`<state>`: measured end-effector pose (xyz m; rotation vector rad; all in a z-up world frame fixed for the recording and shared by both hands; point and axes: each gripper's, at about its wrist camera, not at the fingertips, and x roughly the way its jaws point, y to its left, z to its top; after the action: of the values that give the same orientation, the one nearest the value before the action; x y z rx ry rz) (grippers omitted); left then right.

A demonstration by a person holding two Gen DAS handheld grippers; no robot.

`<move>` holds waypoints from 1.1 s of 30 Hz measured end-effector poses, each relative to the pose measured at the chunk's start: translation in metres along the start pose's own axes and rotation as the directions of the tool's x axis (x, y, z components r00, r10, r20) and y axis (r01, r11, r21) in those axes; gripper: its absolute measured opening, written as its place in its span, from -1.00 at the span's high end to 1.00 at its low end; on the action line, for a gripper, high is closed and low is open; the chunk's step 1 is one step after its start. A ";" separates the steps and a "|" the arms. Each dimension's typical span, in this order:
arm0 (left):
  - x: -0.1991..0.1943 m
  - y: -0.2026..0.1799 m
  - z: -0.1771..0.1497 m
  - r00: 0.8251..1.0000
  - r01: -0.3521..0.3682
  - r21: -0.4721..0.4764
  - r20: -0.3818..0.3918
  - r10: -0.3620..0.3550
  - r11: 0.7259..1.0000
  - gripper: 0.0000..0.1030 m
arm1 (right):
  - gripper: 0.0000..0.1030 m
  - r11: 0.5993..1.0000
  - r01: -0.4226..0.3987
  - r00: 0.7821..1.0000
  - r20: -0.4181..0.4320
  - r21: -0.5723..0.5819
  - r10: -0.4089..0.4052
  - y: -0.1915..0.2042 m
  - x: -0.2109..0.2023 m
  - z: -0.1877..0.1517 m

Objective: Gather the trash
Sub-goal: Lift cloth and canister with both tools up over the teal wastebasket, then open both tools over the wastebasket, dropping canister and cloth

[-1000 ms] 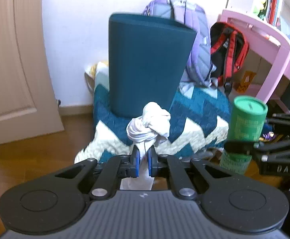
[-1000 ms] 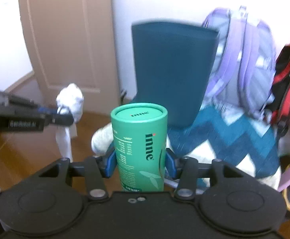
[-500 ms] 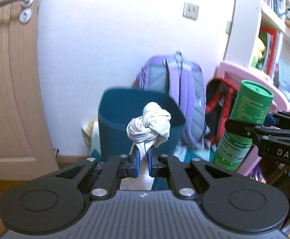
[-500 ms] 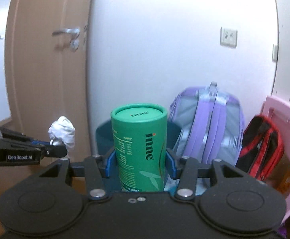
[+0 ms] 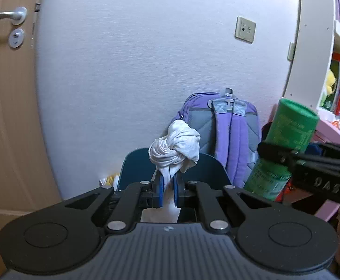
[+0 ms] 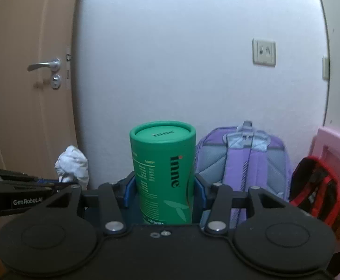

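Left gripper (image 5: 167,185) pinches the tissue wad (image 5: 174,148), right gripper (image 6: 163,187) clamps the green canister (image 6: 163,170); centre both over the teal bin (image 5: 137,165) before opening the jaws.

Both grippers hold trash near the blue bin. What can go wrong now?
The left gripper pinches the white crumpled wad only by its lower tail, so it may slip out early. The green tube in the right gripper is tall and could strike the blue bin's rim or miss.
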<state>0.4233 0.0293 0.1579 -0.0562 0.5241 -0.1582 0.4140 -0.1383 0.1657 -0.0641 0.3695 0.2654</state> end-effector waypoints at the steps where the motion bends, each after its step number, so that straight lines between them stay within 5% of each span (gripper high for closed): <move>1: 0.006 0.001 0.003 1.000 0.001 0.002 0.001 -0.001 1.000 0.85 | 0.06 1.000 -0.002 1.000 -0.009 0.010 0.002 -0.003 0.011 -0.002; 19: 0.133 0.022 -0.032 0.979 -0.054 -0.001 -0.197 0.053 0.999 0.85 | 0.05 0.996 -0.076 0.967 -0.246 -0.038 0.065 0.000 0.117 -0.064; 33: 0.145 0.022 -0.040 0.968 -0.057 0.005 -0.243 0.056 0.998 0.68 | -0.10 0.993 -0.093 0.958 -0.279 -0.071 0.069 0.006 0.117 -0.074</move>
<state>0.5305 0.0268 0.0499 -0.0240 0.7701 -0.1091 0.4913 -0.1125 0.0538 -0.1697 0.6402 0.3545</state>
